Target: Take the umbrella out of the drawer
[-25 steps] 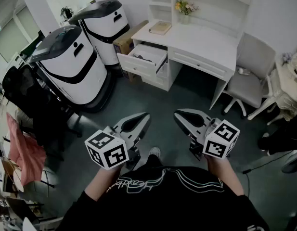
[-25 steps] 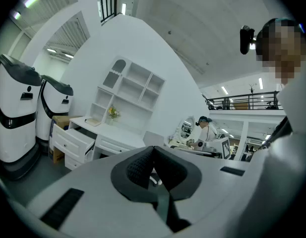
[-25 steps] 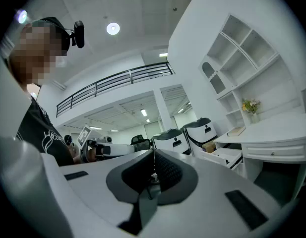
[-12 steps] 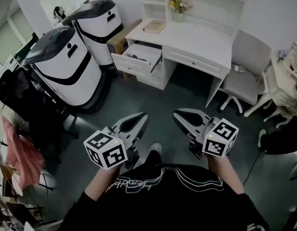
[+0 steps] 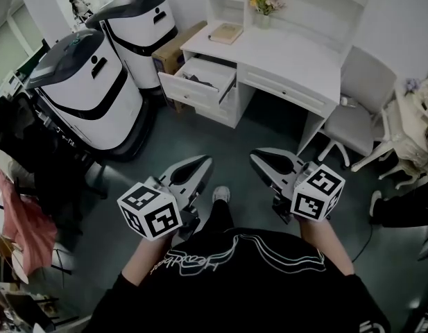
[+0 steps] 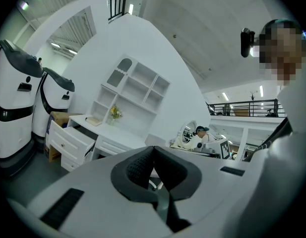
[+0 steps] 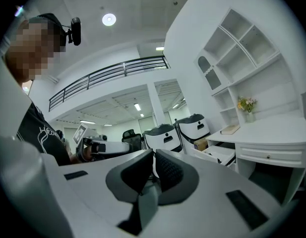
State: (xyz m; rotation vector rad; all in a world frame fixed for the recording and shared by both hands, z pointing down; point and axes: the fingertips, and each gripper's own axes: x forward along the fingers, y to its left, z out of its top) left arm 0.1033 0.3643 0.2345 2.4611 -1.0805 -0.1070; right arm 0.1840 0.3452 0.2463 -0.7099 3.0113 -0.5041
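At the far left edge of the head view a pink cloth (image 5: 11, 210) hangs over dark furniture. To its right stand two white machines with dark tops, one nearer (image 5: 89, 92) and one behind it (image 5: 141, 26), with a cardboard box (image 5: 173, 50) wedged between the rear machine and a white desk (image 5: 290, 57).

The desk's top left drawer (image 5: 188, 92) is pulled out, in the upper middle of the frame. Something dark lies inside it, too small to say whether it is the umbrella.

On the desktop lie a book (image 5: 225, 32) and a vase of flowers (image 5: 264, 5).

Lower down, well apart from the desk, the left gripper (image 5: 205, 160) points toward the drawer. In its own view the jaw tips are pressed together with nothing between them. Just right of it, the right gripper (image 5: 256, 157) is likewise closed and empty. A shoe (image 5: 220, 195) shows on the grey floor between them.

At the right, a white chair (image 5: 356, 116) stands beside the desk.
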